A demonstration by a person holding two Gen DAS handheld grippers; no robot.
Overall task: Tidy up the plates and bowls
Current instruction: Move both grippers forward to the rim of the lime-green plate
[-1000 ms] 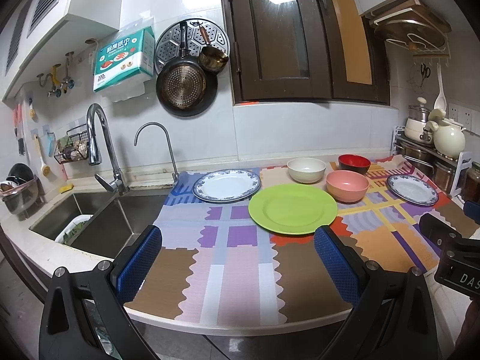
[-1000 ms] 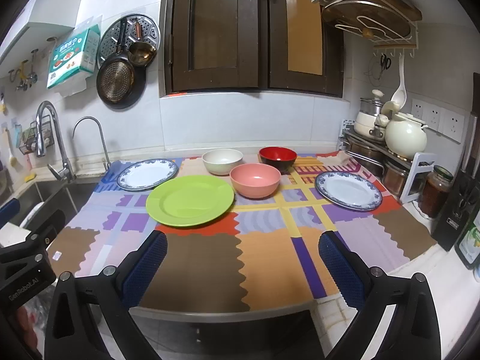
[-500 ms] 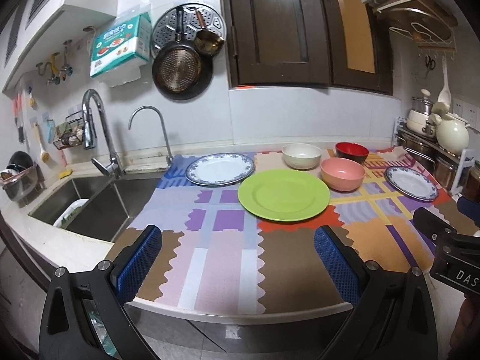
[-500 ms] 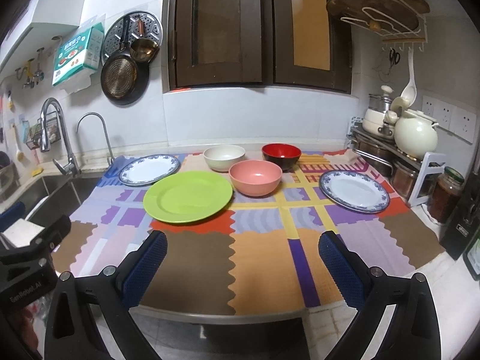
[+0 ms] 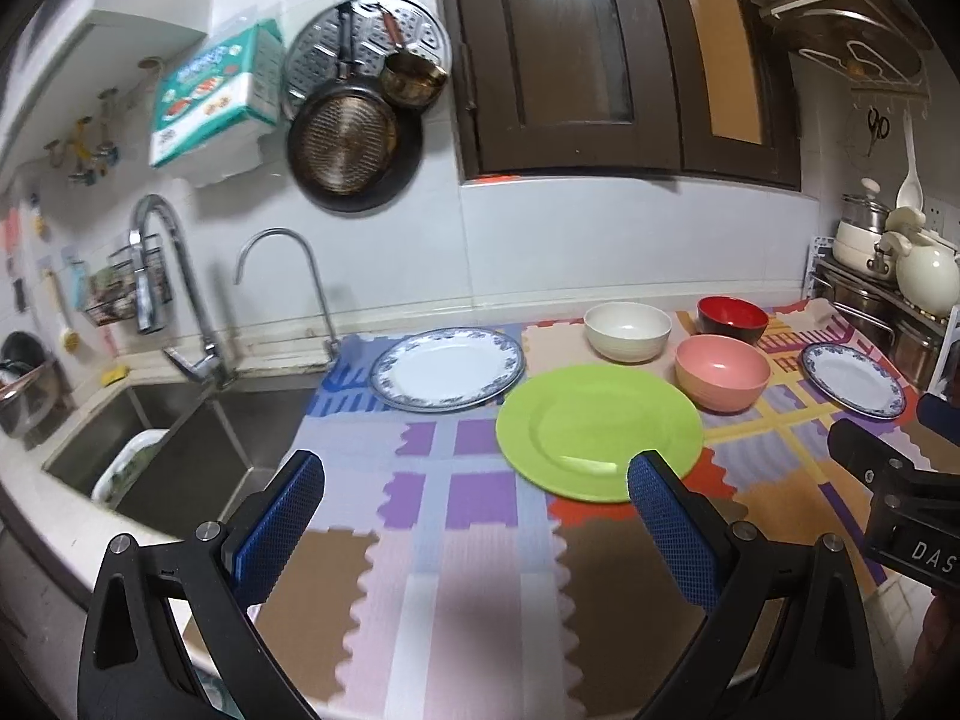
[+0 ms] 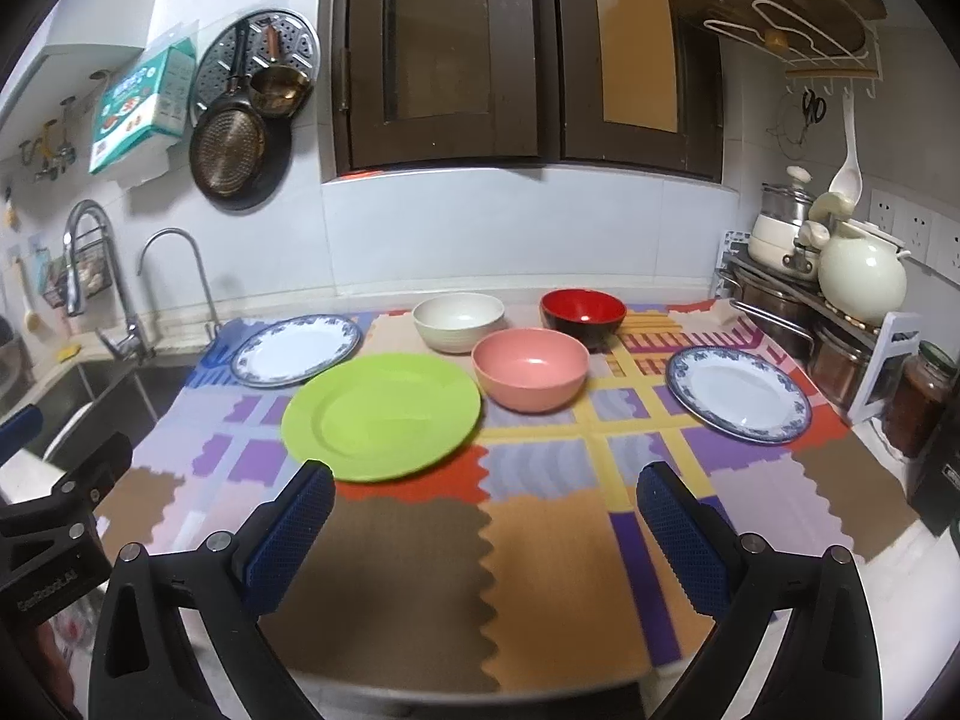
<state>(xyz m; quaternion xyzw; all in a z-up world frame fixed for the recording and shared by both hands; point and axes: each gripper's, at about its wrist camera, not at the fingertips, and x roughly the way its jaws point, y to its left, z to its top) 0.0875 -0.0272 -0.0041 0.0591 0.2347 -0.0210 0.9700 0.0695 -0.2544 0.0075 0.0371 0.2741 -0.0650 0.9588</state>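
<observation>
Facing green plate (image 6: 381, 417), right gripper (image 6: 485, 531) apart.

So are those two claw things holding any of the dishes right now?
No. Both the left gripper and the right gripper have open jaws with nothing between them; the green plate lies untouched.

Two hand-held grippers, each a black plastic frame with triangular cut-outs and round silver screws. The left gripper (image 5: 474, 516) and the right gripper (image 6: 486, 525) each carry two fingers faced with blue, finely textured pads (image 5: 282, 519). White lettering marks each body; only partial letters are readable, apparently "DAS" on the right one.
</observation>
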